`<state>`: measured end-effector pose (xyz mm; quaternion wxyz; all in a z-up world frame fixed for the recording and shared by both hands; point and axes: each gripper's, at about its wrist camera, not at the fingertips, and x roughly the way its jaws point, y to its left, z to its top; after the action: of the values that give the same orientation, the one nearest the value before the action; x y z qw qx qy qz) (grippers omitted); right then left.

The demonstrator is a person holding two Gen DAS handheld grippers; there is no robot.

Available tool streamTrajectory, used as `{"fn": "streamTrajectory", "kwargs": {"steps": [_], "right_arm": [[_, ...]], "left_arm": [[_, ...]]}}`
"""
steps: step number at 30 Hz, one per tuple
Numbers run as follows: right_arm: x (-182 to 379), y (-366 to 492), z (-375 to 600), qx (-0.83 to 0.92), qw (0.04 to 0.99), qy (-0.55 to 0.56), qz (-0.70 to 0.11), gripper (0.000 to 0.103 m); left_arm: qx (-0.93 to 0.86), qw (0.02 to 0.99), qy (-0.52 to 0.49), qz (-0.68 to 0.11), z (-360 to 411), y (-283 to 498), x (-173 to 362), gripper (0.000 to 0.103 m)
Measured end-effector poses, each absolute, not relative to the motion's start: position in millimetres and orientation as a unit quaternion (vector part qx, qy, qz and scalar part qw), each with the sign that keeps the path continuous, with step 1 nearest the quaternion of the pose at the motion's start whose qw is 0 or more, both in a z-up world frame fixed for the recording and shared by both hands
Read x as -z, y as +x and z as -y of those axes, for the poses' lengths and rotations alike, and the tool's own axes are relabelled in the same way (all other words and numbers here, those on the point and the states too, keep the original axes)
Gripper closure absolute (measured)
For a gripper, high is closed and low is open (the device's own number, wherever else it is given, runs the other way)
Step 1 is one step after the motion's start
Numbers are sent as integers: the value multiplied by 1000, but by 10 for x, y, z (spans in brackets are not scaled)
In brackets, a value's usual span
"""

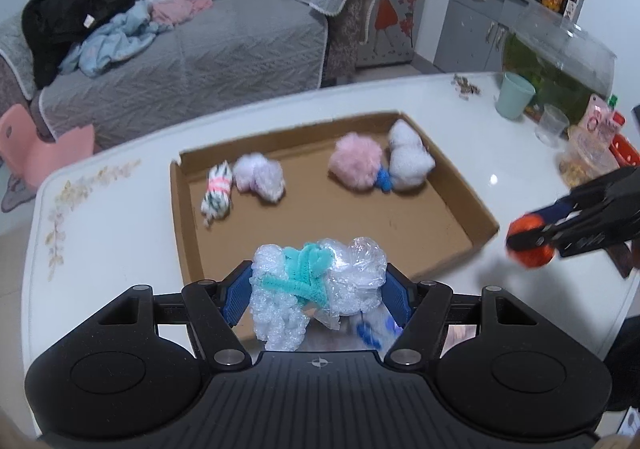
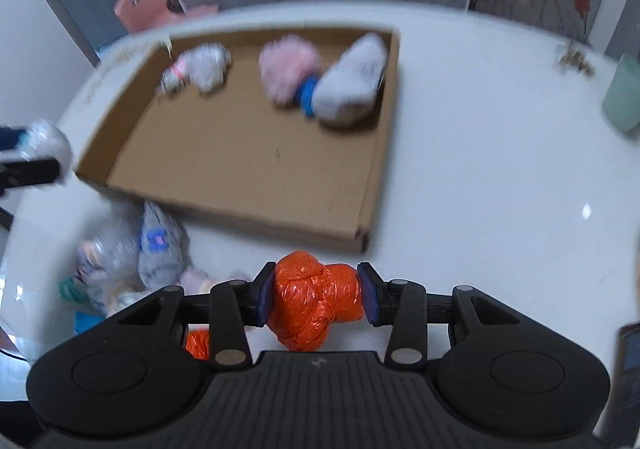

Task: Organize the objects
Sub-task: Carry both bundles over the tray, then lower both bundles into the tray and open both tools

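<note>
A shallow cardboard tray (image 1: 452, 205) (image 2: 372, 185) lies on the white table. In it lie a striped bundle (image 1: 217, 189), a white-lilac bundle (image 1: 260, 182), a pink fluffy bundle (image 1: 356, 163) (image 2: 288, 69) and a white bundle (image 1: 408, 157) (image 2: 352, 85). My left gripper (image 1: 318, 289) is shut on a clear plastic bundle tied with teal pipe cleaner (image 1: 316, 285), held at the tray's near edge. My right gripper (image 2: 318, 299) is shut on an orange plastic bundle (image 2: 314, 305), held in front of the tray's near right corner. It also shows in the left wrist view (image 1: 530, 241).
More plastic bundles (image 2: 136, 261) lie on the table left of the right gripper, with another orange one (image 2: 198, 345) below it. A green cup (image 1: 514, 95), a clear cup (image 1: 552, 125) and jars stand at the table's far right. A grey sofa stands behind.
</note>
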<state>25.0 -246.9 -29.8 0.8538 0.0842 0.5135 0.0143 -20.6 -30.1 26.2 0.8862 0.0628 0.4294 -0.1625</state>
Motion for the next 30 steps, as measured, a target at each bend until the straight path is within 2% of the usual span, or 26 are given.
{"fn": "streamTrajectory", "kwargs": {"steps": [7, 12, 19, 24, 30], "right_arm": [[-314, 615, 2518, -61, 890, 32, -451, 64], [-379, 1068, 2389, -93, 898, -17, -429, 64], [-176, 1677, 2392, -112, 892, -16, -438, 64], [-123, 1756, 2411, -115, 885, -11, -452, 64], [31, 1921, 2239, -135, 876, 8, -462, 64]], "left_arm": [[170, 896, 86, -400, 399, 249, -483, 32], [186, 897, 75, -393, 486, 751, -433, 32], [247, 875, 120, -398, 750, 1235, 191, 32], [255, 861, 150, -413, 756, 1430, 610, 32], [242, 852, 201, -419, 661, 1473, 832, 32]]}}
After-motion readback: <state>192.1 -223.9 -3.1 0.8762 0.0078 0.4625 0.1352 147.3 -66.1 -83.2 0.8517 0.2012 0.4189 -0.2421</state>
